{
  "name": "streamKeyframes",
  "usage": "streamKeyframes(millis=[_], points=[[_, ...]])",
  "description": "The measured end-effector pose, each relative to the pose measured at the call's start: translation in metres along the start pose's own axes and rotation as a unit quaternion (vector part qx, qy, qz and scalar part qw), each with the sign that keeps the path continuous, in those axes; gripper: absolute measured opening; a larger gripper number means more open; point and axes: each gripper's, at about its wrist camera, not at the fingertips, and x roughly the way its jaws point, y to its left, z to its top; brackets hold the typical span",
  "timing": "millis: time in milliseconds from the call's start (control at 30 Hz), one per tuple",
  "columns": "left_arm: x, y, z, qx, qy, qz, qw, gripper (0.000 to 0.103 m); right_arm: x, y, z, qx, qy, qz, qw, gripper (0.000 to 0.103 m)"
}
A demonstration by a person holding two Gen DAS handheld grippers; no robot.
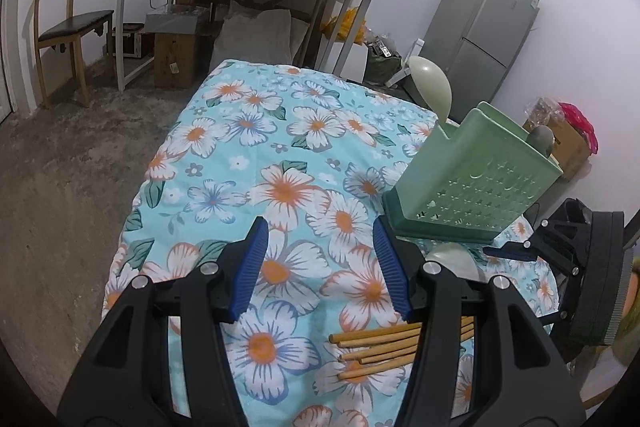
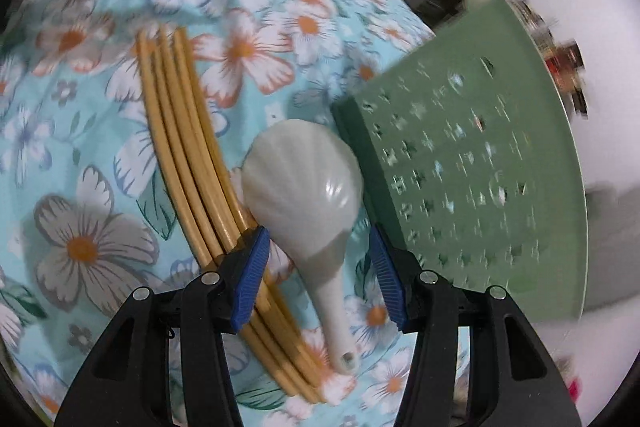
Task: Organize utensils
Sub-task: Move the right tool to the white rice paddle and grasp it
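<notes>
The right gripper [image 2: 316, 269] hangs low over the flowered cloth [image 2: 100, 155] with its blue pads apart and touching nothing; the handle of a pale spoon [image 2: 304, 183] runs between them, so it looks lined up to take that spoon by the neck. The spoon is glossy, whitish-green, its ribbed bowl rounded side up, its handle ending in a small hole. Just beside it on the left lies a tight bundle of yellow wooden chopsticks [image 2: 180, 131], one pad resting over them. Just right of the spoon stands the green holder [image 2: 472, 163], perforated with little star-shaped holes, near the cloth's right edge.

The left gripper [image 1: 320, 267] also stands half open and empty, above the middle of the cloth, apparently waiting its turn. From its view the holder [image 1: 480, 179] already carries a pale ladle [image 1: 430, 83] and a grey-ended utensil [image 1: 542, 139], so the sorting seems partly done.
</notes>
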Motion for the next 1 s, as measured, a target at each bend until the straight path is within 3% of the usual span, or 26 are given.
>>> streamKeyframes(millis=[100,300,467,567,767,867,1000], points=[[0.002,0.002,0.001,-0.002,0.001,0.001,1.0,0.052,0.004,0.006,0.008,-0.051,0.001,-0.002,0.999,0.051],[0.007,0.005,0.0,-0.008,0.006,0.002,0.9999,0.051,0.011,0.009,0.025,-0.06,-0.012,0.011,0.998,0.051],[0.008,0.005,0.002,-0.006,0.008,0.001,0.9999,0.051,0.002,0.003,0.024,0.002,-0.025,0.015,1.0,0.051],[0.01,0.005,0.001,-0.004,0.009,0.0,0.9999,0.051,-0.01,-0.014,0.012,0.075,-0.045,0.017,0.996,0.05],[0.01,0.002,0.001,-0.003,0.011,-0.005,0.9999,0.051,-0.013,-0.046,0.006,0.21,-0.061,0.035,0.975,0.017],[0.009,-0.004,0.0,0.001,0.014,-0.025,0.9996,0.051,-0.009,-0.046,0.006,0.231,-0.062,0.019,0.971,0.014],[0.01,-0.017,-0.004,0.003,0.028,-0.085,0.996,0.05,-0.022,-0.049,0.0,0.257,-0.081,-0.01,0.963,0.005]])
